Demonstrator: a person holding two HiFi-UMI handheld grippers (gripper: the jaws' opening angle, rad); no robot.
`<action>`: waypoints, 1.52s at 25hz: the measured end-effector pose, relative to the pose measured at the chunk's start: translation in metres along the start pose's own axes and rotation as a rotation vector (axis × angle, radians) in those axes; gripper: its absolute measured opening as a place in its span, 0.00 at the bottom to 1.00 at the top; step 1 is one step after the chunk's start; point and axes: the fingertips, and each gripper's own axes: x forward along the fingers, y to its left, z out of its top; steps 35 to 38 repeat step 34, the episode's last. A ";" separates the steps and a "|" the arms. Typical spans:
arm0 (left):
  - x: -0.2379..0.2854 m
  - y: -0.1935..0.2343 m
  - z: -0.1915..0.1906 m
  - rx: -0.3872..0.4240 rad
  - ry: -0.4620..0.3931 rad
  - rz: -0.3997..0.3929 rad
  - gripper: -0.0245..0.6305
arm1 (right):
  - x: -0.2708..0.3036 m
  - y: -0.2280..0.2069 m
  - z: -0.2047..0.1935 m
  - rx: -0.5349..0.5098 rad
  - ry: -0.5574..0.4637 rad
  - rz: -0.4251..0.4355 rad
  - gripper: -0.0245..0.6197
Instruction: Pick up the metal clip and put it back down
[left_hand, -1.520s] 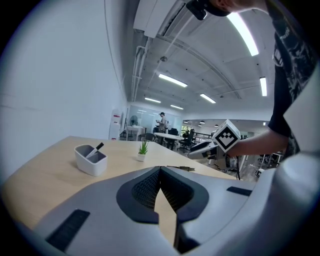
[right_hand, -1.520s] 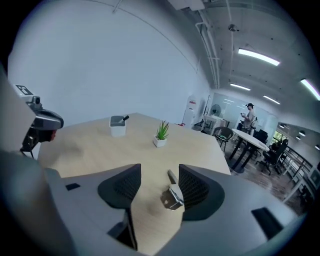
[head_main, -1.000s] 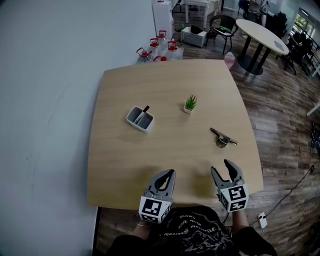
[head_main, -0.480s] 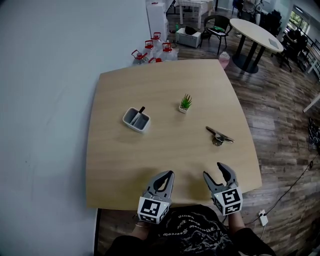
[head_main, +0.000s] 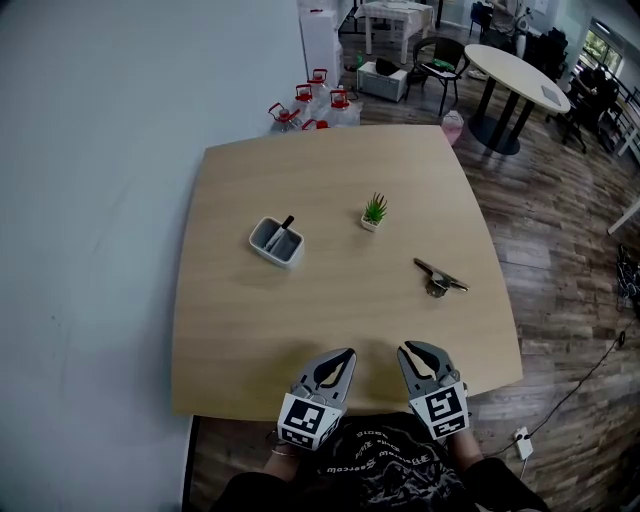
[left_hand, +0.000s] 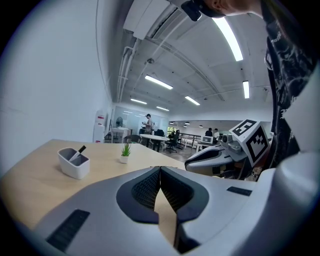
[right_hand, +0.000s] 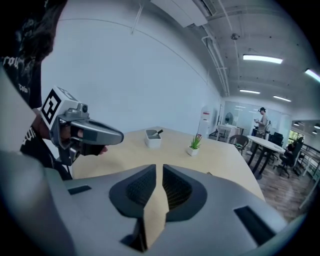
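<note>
At the near table edge: the left gripper (head_main: 345, 353) and the right gripper (head_main: 415, 347) sit side by side just in front of the person's body, both pointing out over the table (head_main: 330, 310). This looks like a rest pose, since neither reaches toward anything.
Left gripper: its jaws meet at the tips with nothing between them. It looks parked, probably because one gripper is enough for this task.
Right gripper: its jaws have just been closing and now stand at a narrow slit. Only bare tabletop shows through the gap, so it grips nothing.
Metal clip (head_main: 441, 279): it lies flat on the right part of the table, ahead of the right gripper and a little to its right. It is well apart from both grippers and nothing touches it.
Why that side: the clip lies on the right gripper's side with bare wood all around it, so that gripper has the straighter approach.
Other things: a white holder (head_main: 277, 240) with a dark pen in it and a small potted plant (head_main: 374, 211) stand farther back toward the middle. Both are clear of the line from the right gripper to the clip.
Task stage: the clip is down and both grippers are empty, so this is either before the pick or after the put-down. I cannot tell which.
If a pick follows: the right jaws are too narrow as they stand and would need to open before going over the clip.
</note>
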 end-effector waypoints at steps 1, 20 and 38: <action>-0.001 -0.001 -0.001 -0.005 0.000 -0.001 0.05 | 0.000 -0.001 0.002 0.014 -0.015 -0.011 0.10; -0.001 -0.005 -0.004 -0.009 0.000 -0.009 0.05 | 0.005 0.004 0.005 0.052 -0.041 -0.026 0.06; -0.007 0.006 -0.008 -0.031 0.010 0.006 0.05 | 0.017 0.015 -0.003 0.064 -0.014 0.008 0.06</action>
